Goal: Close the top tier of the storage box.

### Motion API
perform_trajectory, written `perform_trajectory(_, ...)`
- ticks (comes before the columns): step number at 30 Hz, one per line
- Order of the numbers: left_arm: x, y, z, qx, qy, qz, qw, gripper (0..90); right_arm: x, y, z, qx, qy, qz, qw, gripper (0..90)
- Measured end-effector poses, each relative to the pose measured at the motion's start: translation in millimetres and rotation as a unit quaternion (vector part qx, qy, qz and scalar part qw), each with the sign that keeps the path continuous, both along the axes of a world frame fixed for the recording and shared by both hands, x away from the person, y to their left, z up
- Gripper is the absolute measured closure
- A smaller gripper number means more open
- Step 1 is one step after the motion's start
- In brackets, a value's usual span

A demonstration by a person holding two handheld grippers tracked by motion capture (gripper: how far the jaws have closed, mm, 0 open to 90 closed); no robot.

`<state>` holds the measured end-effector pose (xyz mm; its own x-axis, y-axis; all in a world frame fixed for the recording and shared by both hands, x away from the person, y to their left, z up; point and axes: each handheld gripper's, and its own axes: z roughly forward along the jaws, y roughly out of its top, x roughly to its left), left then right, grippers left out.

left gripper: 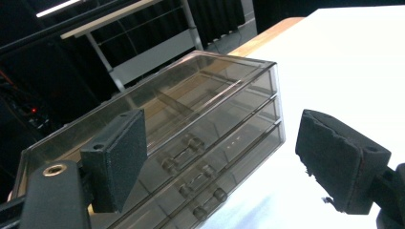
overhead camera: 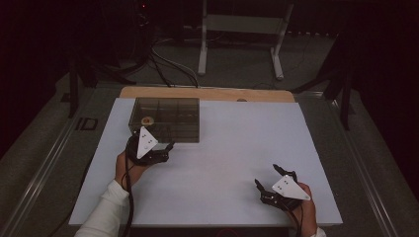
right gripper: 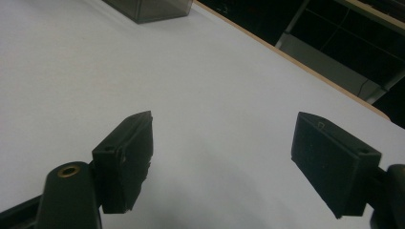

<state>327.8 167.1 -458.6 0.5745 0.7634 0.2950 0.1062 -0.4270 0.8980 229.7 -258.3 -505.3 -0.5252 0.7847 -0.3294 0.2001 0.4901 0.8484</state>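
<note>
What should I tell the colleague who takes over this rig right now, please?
Left gripper: open, holding nothing, aimed at the drawer fronts of the smoky clear drawer box at the far left of the white table.
Right gripper: open, holding nothing, over bare table near the front right corner.
Done: nothing visible; all three drawers look shut.
Left: probably close in on a drawer handle and pull.

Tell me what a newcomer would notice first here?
Likely the smoky see-through drawer box at the white table's far left, three handled drawers facing the left gripper, which hovers open before it. The right gripper waits open near the front right edge, apart from everything.
</note>
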Motion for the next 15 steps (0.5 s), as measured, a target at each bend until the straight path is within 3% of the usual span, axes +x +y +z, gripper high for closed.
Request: perform_trajectory(15,-4.3,-5.8,2.4,0.004,-0.005,-0.013,0.9999,19.7,0.3,0.4,-0.7,0.001,0.001,-0.001,1.0,21.1)
